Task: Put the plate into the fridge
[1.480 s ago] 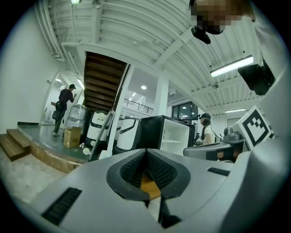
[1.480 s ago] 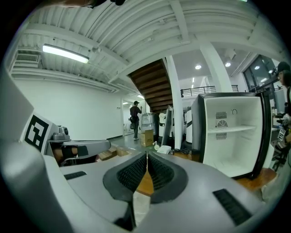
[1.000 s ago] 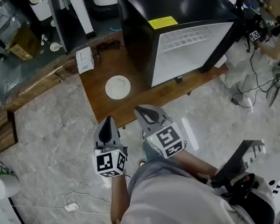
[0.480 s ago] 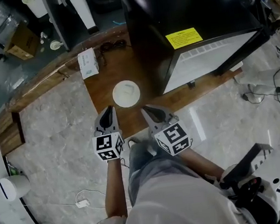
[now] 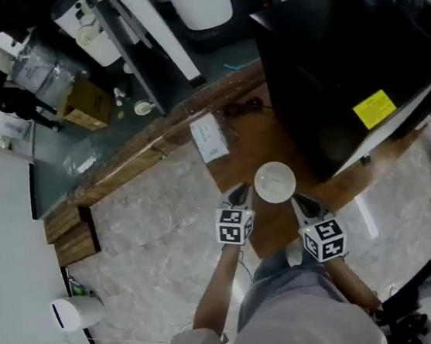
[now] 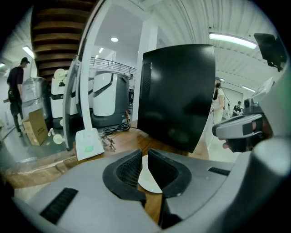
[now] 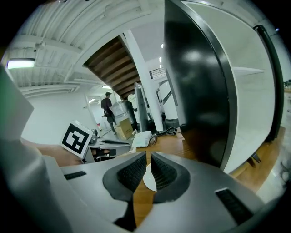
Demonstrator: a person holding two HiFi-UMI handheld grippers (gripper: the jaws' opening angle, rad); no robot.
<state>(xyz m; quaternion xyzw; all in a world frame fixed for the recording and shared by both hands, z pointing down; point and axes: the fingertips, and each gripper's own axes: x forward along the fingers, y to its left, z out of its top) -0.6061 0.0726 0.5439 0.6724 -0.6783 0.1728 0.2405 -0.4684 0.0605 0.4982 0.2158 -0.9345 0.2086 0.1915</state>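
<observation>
- The plate (image 5: 274, 182) lies flat on the wooden table (image 5: 236, 145), near the front edge and just beside the black fridge (image 5: 326, 60), which looms at its 2 o'clock in the head view.
- Nothing is touching it yet, so the step in hand looks like the approach before the pick.
- The left gripper (image 5: 239, 196) sits just off the rim at 8 o'clock. Its jaws are pressed almost together on nothing, and the plate shows through the slit ahead.
- The right gripper (image 5: 300, 203) is at 5 o'clock. It too is squeezed closed and empty, and looks along its jaws at the rim.
- To do this well, one gripper needs to spread its jaws first, then come in low so one jaw slides under the rim and the other lands on top.
- A flat plate gives little lip to catch. Nudging it slightly over the table edge may help.
- Keep the plate level once it is lifted. The right gripper view shows the fridge's white inside beyond the dark wall, so carry the plate round that way.
- A white packet (image 5: 210, 138) and a cable (image 5: 243, 109) lie at 11 o'clock, well out of the way.
</observation>
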